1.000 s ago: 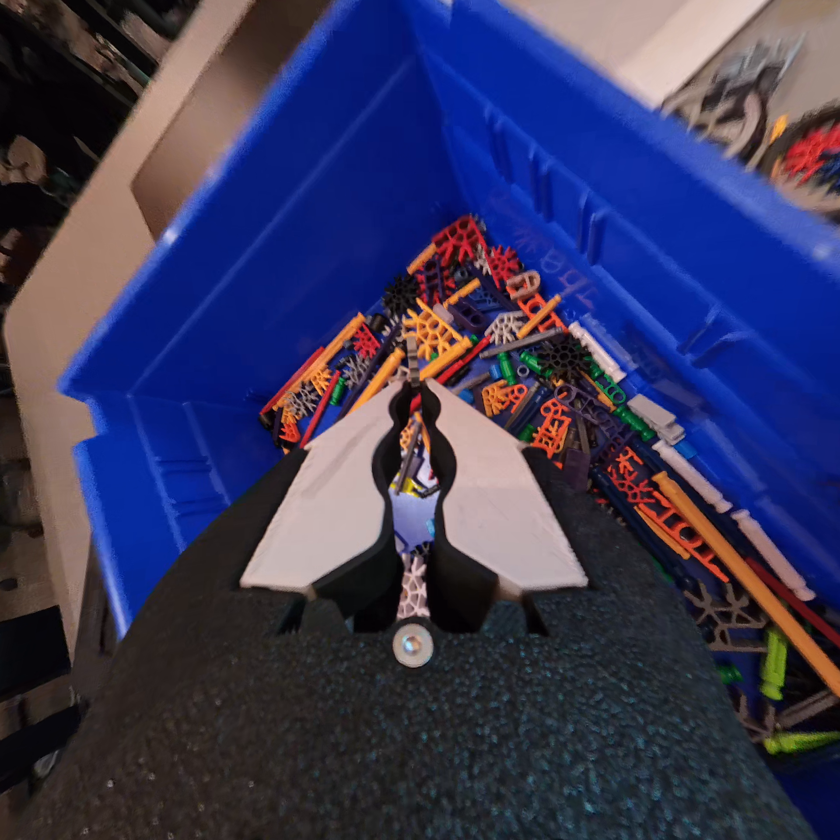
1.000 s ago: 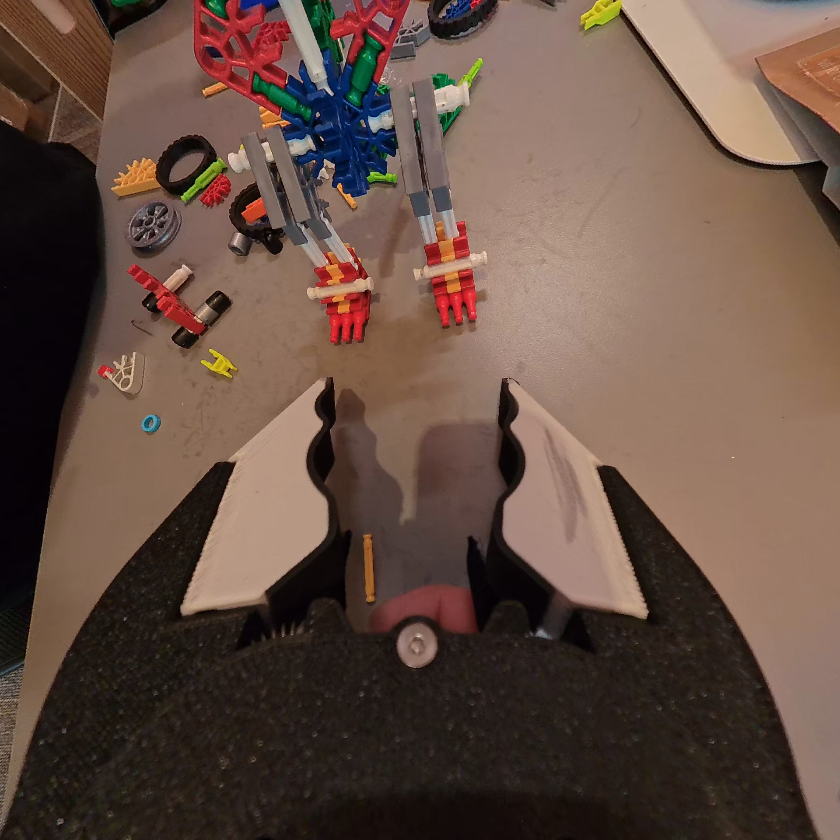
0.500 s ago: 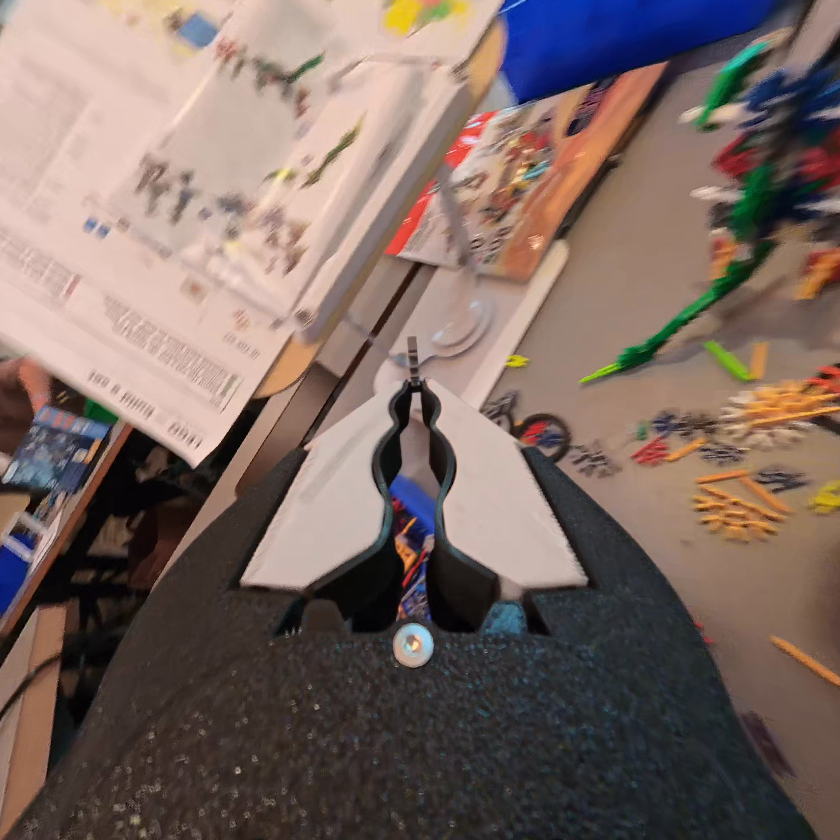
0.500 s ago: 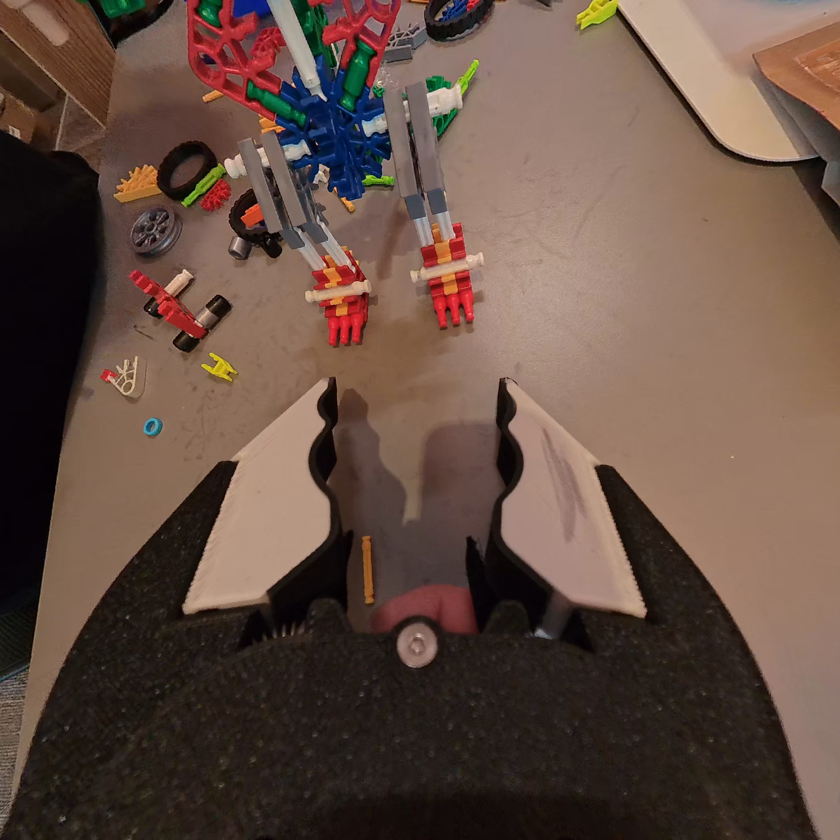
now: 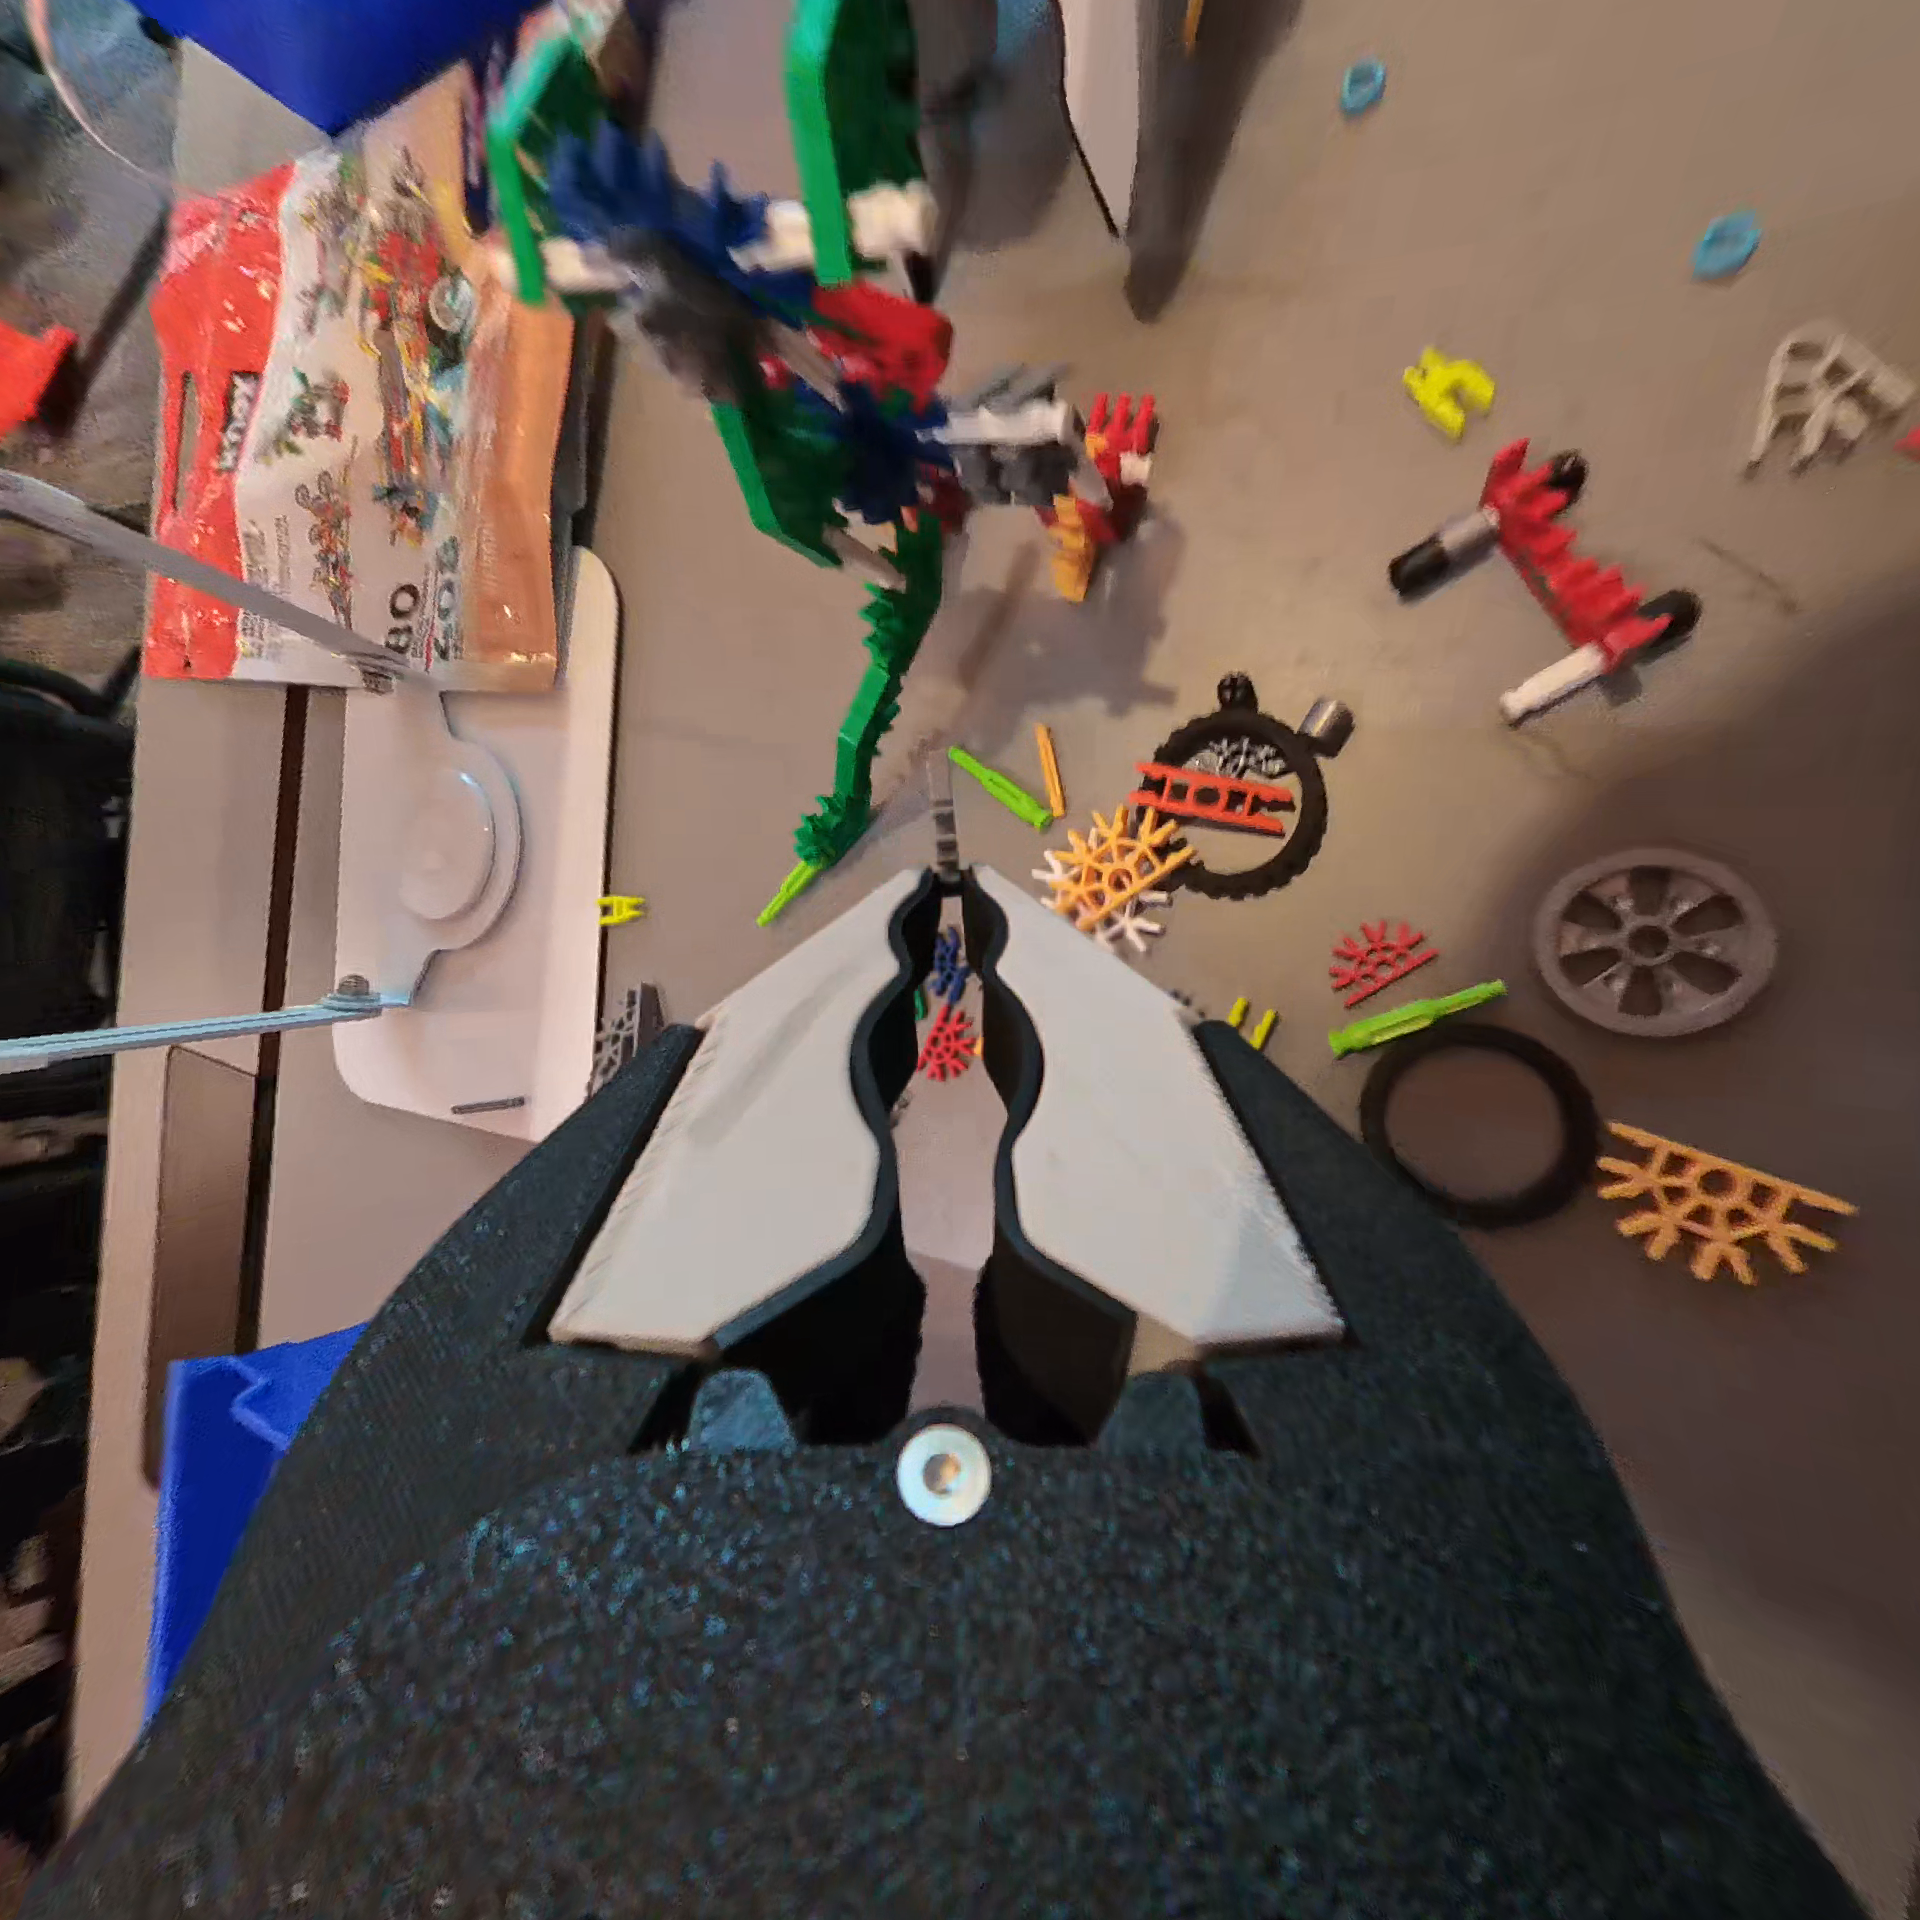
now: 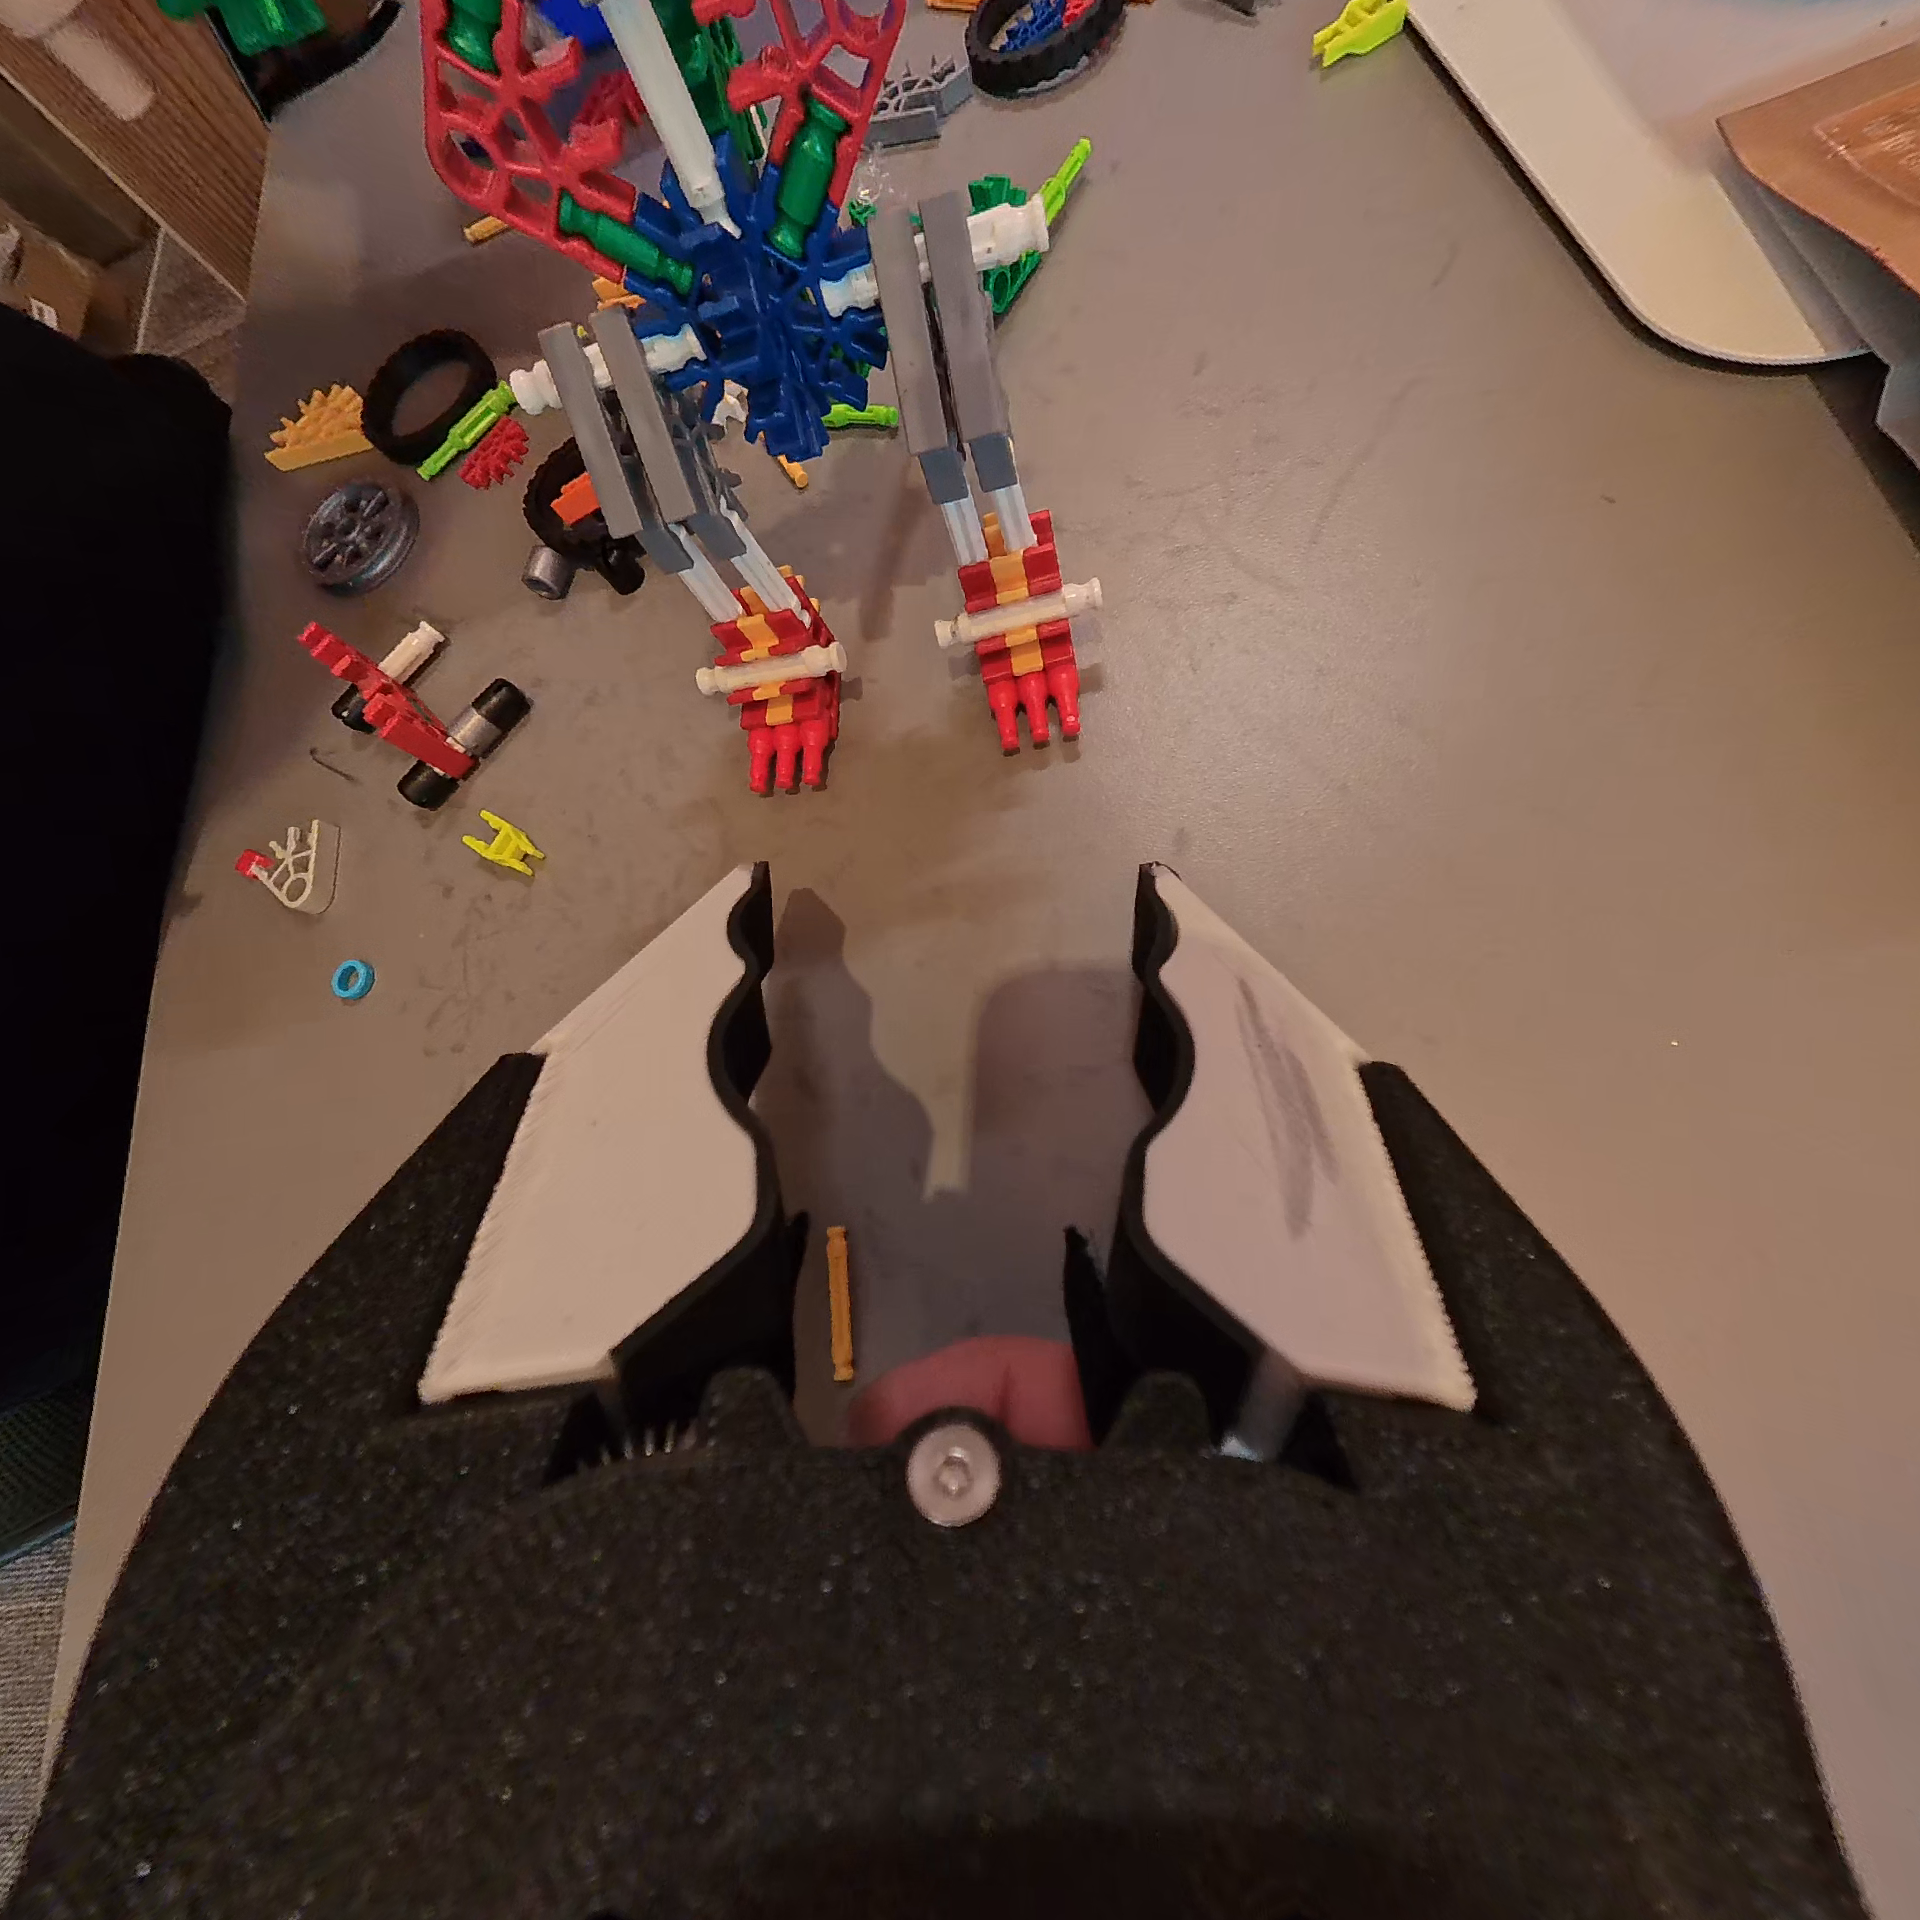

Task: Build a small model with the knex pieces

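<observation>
In the left wrist view the left gripper (image 5: pixel 943 883) is clenched on a small grey rod piece (image 5: pixel 941 816) that sticks out past its tips at frame centre, above the grey table (image 5: pixel 1351 260). The piece looks like light, stiff, smooth plastic, thin enough to slip or twist, so a grip across its flat sides seems best. To its upper left stands a blurred green, blue and red toy model (image 5: pixel 821 395); to its right lie an orange snowflake connector (image 5: pixel 1117 868) and a ribbed black tyre (image 5: pixel 1247 810). In the right wrist view the right gripper (image 6: pixel 954 878) hangs released, holding nothing, just below the model's red clawed feet (image 6: pixel 1023 655).
</observation>
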